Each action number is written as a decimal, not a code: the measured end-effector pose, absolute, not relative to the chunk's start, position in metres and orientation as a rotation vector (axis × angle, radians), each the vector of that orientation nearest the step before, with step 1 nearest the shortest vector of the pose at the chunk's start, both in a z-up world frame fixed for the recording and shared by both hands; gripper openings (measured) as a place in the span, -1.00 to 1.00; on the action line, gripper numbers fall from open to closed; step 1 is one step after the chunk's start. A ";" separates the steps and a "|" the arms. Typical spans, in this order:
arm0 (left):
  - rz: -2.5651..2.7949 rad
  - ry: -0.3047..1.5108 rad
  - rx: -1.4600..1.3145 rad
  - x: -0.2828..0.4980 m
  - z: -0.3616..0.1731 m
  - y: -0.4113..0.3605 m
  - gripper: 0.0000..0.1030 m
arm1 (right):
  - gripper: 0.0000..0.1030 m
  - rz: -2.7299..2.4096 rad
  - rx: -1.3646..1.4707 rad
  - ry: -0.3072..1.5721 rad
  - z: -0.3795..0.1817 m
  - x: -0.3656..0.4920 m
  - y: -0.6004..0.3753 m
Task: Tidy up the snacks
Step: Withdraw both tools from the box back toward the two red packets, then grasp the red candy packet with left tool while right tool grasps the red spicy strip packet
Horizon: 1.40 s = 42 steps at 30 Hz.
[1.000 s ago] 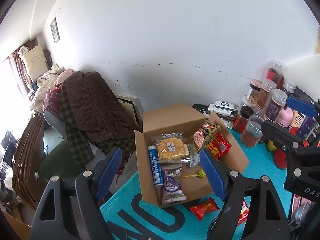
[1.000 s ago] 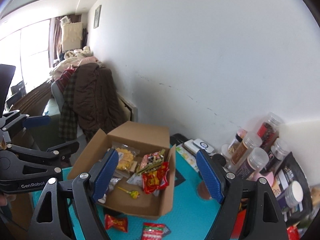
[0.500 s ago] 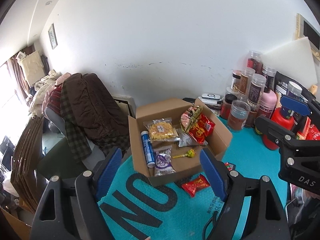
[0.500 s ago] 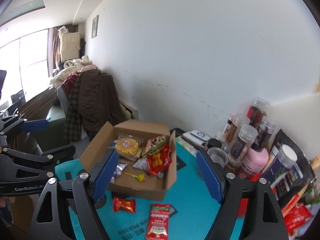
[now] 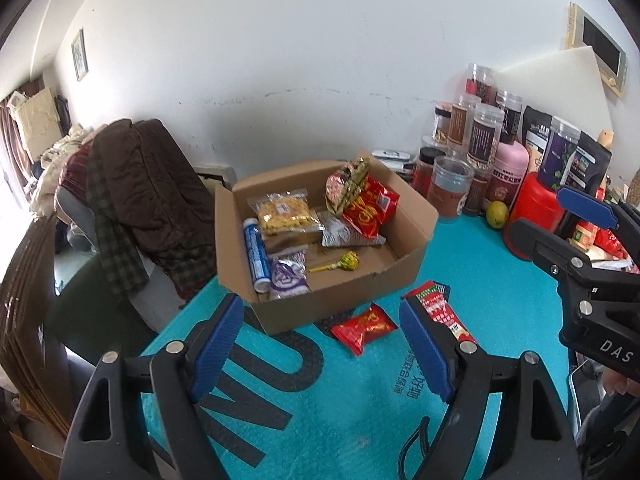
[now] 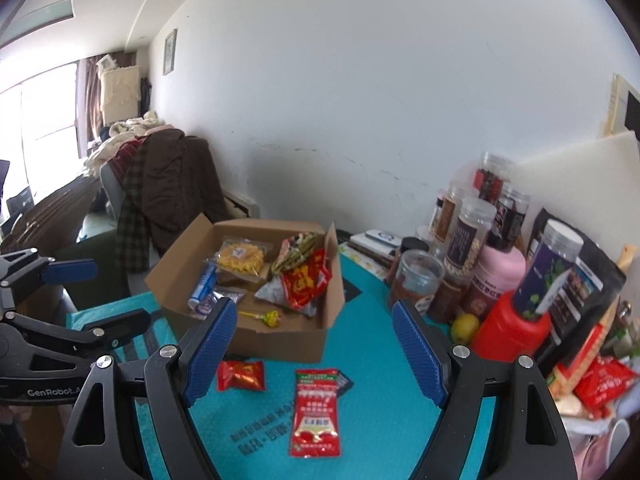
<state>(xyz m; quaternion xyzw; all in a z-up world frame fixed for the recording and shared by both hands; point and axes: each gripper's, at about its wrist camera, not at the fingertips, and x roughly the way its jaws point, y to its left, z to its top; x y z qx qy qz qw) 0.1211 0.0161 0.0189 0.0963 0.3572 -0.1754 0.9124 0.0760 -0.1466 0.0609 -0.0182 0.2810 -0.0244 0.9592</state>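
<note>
An open cardboard box (image 5: 416, 216) (image 6: 280, 340) stands on the teal mat and holds several snacks: a yellow chip bag (image 5: 285, 212), a blue tube (image 5: 255, 254), a purple packet (image 5: 286, 276), a red bag (image 5: 370, 208) and a lollipop (image 5: 347, 260). In front of the box lie a small red packet (image 5: 364, 326) (image 6: 241, 375) and a long red sachet (image 5: 444, 312) (image 6: 317, 412). My left gripper (image 5: 322, 344) is open and empty, above the mat short of the box. My right gripper (image 6: 312, 356) is open and empty, over the two loose packets.
Several jars (image 6: 472, 236), a pink bottle (image 6: 498, 276), a red canister (image 5: 538, 208) and a lime (image 5: 497, 214) crowd the right side by the wall. More red packets (image 6: 600, 384) lie at the far right. A chair with dark clothes (image 5: 140, 184) stands left of the table.
Both grippers have pulled back and up from the box, so it looks smaller and farther. The two loose red packets have come fully into view. Both grippers stay open.
</note>
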 end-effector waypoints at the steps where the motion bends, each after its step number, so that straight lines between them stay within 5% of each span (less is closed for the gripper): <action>1: -0.367 0.747 0.195 0.121 0.014 0.016 0.56 | 0.57 -0.053 -0.034 0.574 0.057 0.075 -0.147; 42: -0.390 1.106 0.026 0.142 -0.142 -0.001 0.56 | 0.57 -0.073 0.041 0.952 -0.125 0.124 -0.177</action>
